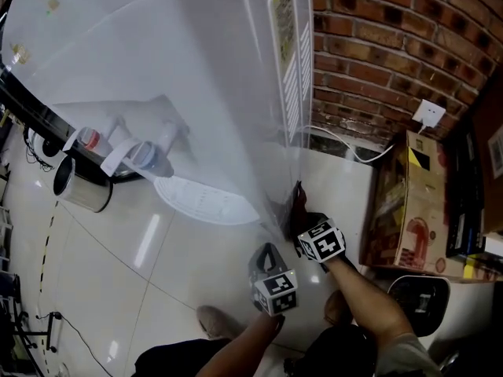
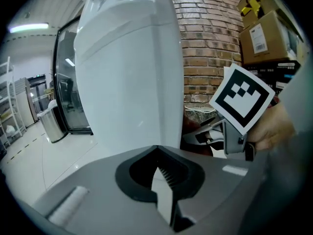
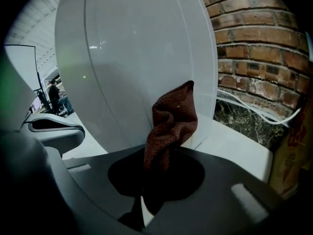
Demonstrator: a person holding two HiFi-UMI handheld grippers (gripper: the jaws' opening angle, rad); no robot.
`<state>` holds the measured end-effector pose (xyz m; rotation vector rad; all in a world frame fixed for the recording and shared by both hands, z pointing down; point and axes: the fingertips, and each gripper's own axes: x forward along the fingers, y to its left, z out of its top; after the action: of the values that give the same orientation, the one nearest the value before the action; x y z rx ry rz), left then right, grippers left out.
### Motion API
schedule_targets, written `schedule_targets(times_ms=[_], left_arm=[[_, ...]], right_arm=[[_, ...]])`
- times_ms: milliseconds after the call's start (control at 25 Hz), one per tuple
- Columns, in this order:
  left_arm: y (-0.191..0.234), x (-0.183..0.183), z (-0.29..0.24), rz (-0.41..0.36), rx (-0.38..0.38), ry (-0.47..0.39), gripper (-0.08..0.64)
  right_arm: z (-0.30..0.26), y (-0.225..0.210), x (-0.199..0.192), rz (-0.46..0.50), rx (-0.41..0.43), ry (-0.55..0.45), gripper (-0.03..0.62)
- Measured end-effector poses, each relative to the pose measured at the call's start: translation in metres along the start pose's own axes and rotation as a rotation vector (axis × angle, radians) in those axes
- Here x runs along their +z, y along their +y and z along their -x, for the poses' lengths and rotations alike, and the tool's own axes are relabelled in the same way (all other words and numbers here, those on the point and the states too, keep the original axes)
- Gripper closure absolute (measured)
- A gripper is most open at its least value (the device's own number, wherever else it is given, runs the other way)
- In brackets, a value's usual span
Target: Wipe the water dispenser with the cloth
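Looking down in the head view: one white water dispenser [image 1: 196,69] with two taps, a red one [image 1: 90,140] and a blue one [image 1: 145,157]. There's a yellow-and-white label [image 1: 289,45] on its side, but the print is too small to read. The right gripper [image 1: 300,222] holds the one brown cloth [image 1: 298,199] low at the dispenser's corner. It's probably touching, though the blur makes that hard to call. The left gripper [image 1: 266,251] sits just beside it.

The left gripper view shows its claw [image 2: 164,190] pressed together on nothing. It also shows stacked cardboard boxes [image 2: 264,33] with a shipping sticker I can't read.

The right gripper view shows its claw [image 3: 146,199] pinching the cloth [image 3: 171,126] in front of the dispenser's side [image 3: 127,58]. Only this view catches a white cable [image 3: 254,109] along the brick wall [image 3: 259,48].
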<state>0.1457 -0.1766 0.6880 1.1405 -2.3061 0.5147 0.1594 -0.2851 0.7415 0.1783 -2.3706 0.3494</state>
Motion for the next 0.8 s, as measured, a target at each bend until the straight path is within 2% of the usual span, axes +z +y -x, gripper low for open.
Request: schedule_targets(times_ms=[240, 400, 560, 680, 800], left_arm=[[-0.005, -0.003, -0.001, -0.004, -0.016, 0.007, 0.560], [-0.004, 0.007, -0.002, 0.011, -0.014, -0.007, 0.560], [-0.006, 0.025, 0.010, 0.039, -0.020, -0.022, 0.560], [-0.008, 0.047, 0.039, 0.030, -0.052, -0.037, 0.560], [-0.006, 0.086, 0.065, 0.025, -0.076, -0.084, 0.560]], right_arm=[[-0.022, -0.003, -0.026, -0.027, 0.005, 0.064, 0.538], [-0.029, -0.008, -0.032, -0.043, 0.000, 0.094, 0.538], [-0.001, -0.012, -0.010, -0.037, -0.021, 0.024, 0.538], [0.047, -0.004, 0.015, -0.039, -0.037, -0.062, 0.538], [0.103, -0.001, 0.067, 0.004, -0.060, -0.182, 0.538]])
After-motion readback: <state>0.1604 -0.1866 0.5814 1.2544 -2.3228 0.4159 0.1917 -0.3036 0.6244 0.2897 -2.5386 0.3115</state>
